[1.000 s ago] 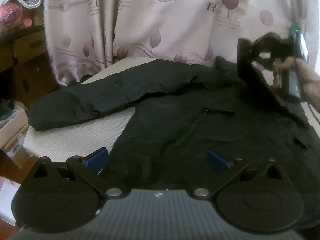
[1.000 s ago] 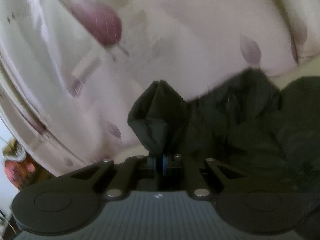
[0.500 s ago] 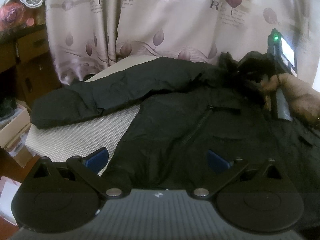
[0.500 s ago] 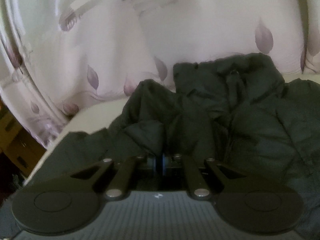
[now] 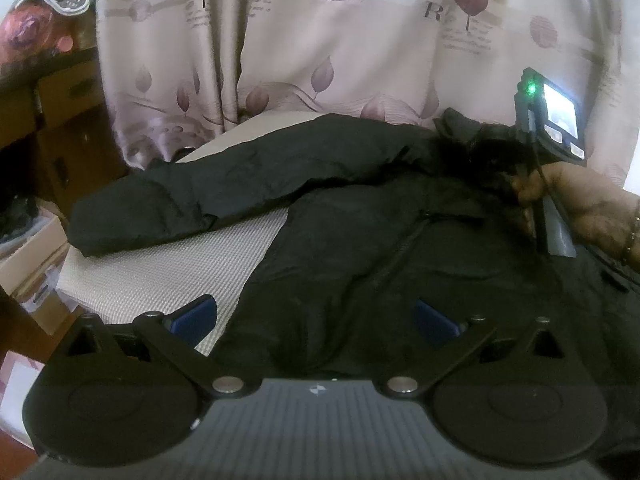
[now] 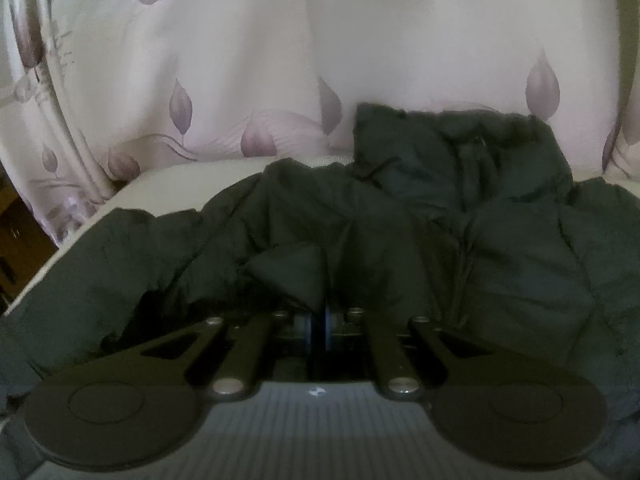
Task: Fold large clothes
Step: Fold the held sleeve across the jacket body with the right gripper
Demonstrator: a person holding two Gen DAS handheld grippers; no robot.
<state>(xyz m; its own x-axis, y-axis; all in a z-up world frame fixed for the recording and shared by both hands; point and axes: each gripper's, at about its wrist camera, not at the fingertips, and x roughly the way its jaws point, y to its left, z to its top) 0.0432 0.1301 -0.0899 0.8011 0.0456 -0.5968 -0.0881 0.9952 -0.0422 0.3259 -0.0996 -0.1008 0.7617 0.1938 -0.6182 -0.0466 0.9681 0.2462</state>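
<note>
A large black padded jacket (image 5: 360,248) lies spread on a table with a pale woven cover (image 5: 168,268). One sleeve (image 5: 224,192) stretches out to the left. My left gripper (image 5: 314,316) is open and empty, its blue pads straddling the jacket's near hem. My right gripper (image 6: 320,320) is shut on a fold of the jacket (image 6: 296,268) near its collar, low over the cloth. It shows in the left wrist view (image 5: 540,152) at the far right, held by a hand. The hood (image 6: 460,152) lies at the back.
A patterned pink curtain (image 5: 320,52) hangs close behind the table. Brown cabinets (image 5: 52,120) and cardboard boxes (image 5: 24,264) stand at the left, beyond the table's left edge.
My right gripper has lowered the held fold from up in the air down onto the jacket near the collar. My left gripper has stayed at the hem, open.
</note>
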